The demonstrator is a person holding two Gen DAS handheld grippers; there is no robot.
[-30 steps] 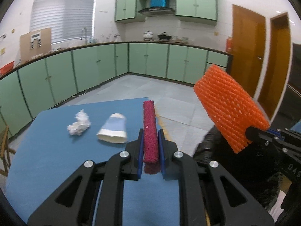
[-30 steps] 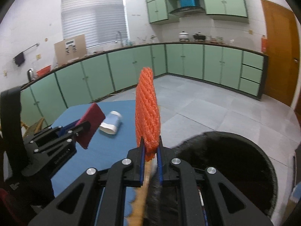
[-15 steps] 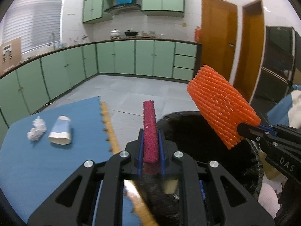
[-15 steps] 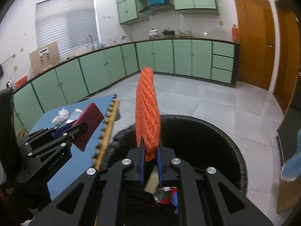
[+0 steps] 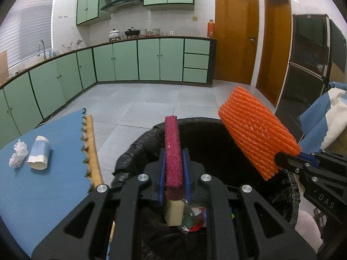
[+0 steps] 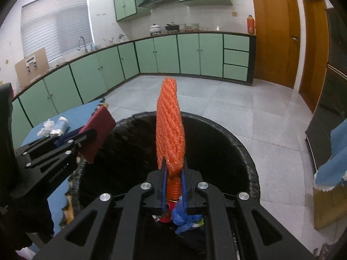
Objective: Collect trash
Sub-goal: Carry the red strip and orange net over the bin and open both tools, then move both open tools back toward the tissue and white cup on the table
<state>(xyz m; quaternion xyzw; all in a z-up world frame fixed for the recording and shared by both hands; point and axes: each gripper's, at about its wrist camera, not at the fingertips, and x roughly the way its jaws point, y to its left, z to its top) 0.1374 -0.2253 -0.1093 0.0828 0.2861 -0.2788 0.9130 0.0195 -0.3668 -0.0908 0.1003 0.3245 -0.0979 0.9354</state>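
My left gripper [image 5: 172, 162] is shut on a dark red scouring pad [image 5: 172, 151], held edge-on over the near rim of a black-lined trash bin [image 5: 138, 149]. To its right my right gripper [image 6: 173, 169] is shut on an orange foam net sleeve [image 6: 170, 130], also above the bin's [image 6: 238, 149] opening. From the right wrist view the left gripper [image 6: 86, 138] and its red pad [image 6: 97, 134] hang over the bin's left rim. Inside the bin lie a yellow sponge [image 5: 173, 212] and mixed rubbish [image 6: 184, 216]. A crumpled tissue [image 5: 18, 153] and a tipped paper cup [image 5: 40, 156] lie on the blue table [image 5: 54, 184].
The blue mat's scalloped edge [image 5: 86, 143] borders the bin on the left. Green kitchen cabinets [image 5: 151, 60] line the far wall past open tiled floor [image 5: 151, 99]. Wooden doors [image 5: 236, 36] and a dark cabinet [image 5: 310, 65] stand to the right, with blue cloth [image 6: 334, 156] nearby.
Both grippers swung right, off the blue table and over the bin, and sank a little. The tissue and cup slid to the left edge of view. Both grips held.
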